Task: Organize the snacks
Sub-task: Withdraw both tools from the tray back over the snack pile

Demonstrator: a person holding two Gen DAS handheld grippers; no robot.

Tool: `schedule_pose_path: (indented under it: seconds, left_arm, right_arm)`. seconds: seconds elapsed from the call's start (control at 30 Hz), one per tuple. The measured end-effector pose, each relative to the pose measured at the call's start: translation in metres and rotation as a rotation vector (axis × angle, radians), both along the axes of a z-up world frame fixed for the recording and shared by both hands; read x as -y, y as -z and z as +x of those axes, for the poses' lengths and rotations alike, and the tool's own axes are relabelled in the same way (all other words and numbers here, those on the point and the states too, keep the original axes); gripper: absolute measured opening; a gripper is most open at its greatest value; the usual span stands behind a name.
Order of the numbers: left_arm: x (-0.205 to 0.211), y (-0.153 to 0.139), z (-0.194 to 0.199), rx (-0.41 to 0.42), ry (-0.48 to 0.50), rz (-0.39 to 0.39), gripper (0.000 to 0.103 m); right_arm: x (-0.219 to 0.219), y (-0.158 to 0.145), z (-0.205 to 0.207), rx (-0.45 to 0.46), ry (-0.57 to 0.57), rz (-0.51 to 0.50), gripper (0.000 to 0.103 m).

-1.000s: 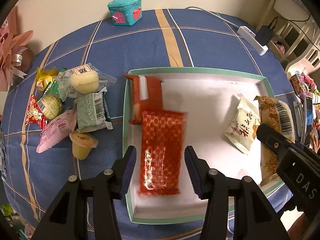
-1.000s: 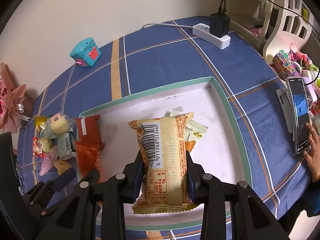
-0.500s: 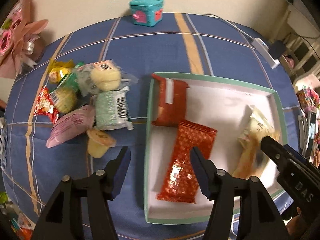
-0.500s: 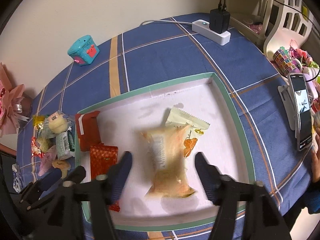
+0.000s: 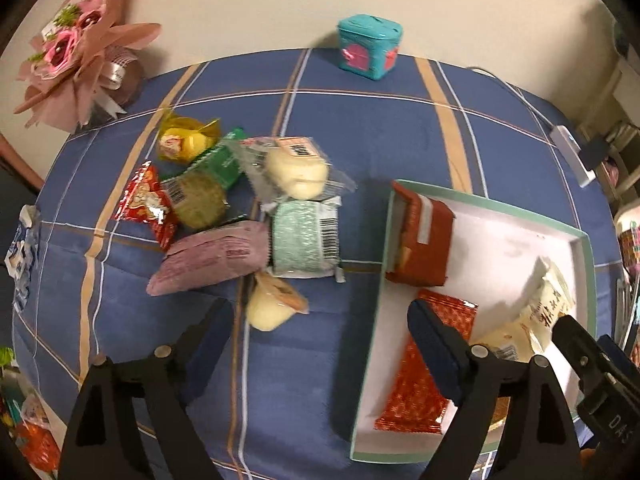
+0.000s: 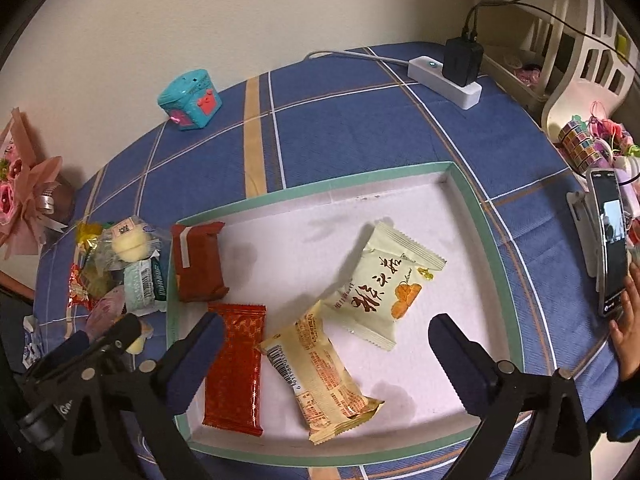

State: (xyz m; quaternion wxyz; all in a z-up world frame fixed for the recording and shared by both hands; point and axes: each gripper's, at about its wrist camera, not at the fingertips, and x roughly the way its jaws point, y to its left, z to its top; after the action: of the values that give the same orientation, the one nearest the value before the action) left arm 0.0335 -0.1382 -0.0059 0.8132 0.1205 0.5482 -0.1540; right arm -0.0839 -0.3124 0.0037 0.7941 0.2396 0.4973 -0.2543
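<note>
at the far left a pink paper bouquet (image 5: 80, 56) is sitting at the edge of the blue plaid tablecloth (image 5: 360, 128). next to it a heap of loose snacks (image 5: 240, 216) is lying on the cloth, with a small jelly cup (image 5: 272, 304) at its near edge. the left gripper (image 5: 320, 344) is hovering over bare cloth just beside the tray's left wall, its jaws having just been opening and now standing wide with nothing between them. further right, the white tray (image 6: 472, 200) with its green rim is holding a dark red pack (image 6: 198, 262), a bright red wafer pack (image 6: 236, 368), a tan barcode pack (image 6: 324, 376) and a cream pack (image 6: 384, 284). the right gripper (image 6: 326, 354) is hanging above the tan pack, jaws just spread wide, pads clear of it.
</note>
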Motion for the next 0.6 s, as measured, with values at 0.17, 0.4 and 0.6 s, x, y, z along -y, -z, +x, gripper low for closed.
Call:
schedule_pose_path:
  seconds: [0.17, 0.4, 0.6]
  left_arm:
    - [-0.010, -0.001, 0.008, 0.009, -0.029, -0.010, 0.099]
    - [-0.025, -0.003, 0.018, 0.007, -0.059, -0.020, 0.099]
    - [-0.045, -0.006, 0.029, 0.005, -0.095, -0.040, 0.099]
  right_arm:
    - [-0.002, 0.001, 0.003, -0.006, 0.004, -0.006, 0.103]
    - [-0.015, 0.001, 0.012, -0.027, -0.004, -0.030, 0.103]
    - [-0.031, 0.000, 0.024, -0.019, -0.025, -0.029, 0.103]
